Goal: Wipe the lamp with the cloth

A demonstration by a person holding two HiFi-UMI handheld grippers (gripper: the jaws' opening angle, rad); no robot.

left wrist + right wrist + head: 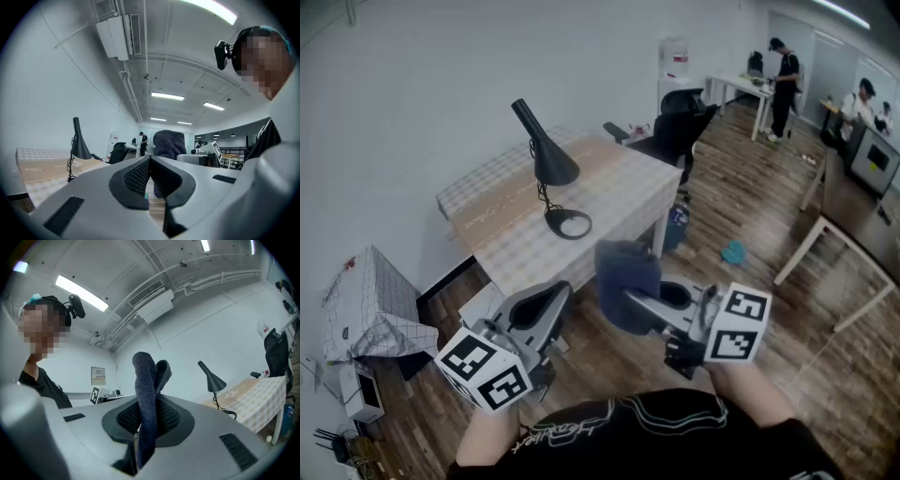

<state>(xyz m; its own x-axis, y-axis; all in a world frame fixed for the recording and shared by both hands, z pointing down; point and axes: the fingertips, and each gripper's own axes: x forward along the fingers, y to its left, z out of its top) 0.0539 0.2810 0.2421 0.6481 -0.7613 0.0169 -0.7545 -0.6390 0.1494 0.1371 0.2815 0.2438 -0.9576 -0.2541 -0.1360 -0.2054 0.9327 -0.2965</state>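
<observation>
I see the lamp (555,167) standing on the desk (623,192), roughly at its middle. It is black all over, with a flat ring-shaped foot, a thin stem and a cone shade. The shade tilts, its narrow end pointing up toward the wall and its wide mouth facing down. A dark cord hangs in loops beside the stem.

The cloth (625,281) is dark blue with a coarse, nubby weave. It is folded over on itself and pinched between the fingers (177,420) of my right gripper (145,422), its doubled end standing up past them. It is in the air off the desk's near edge, well apart from the lamp.
</observation>
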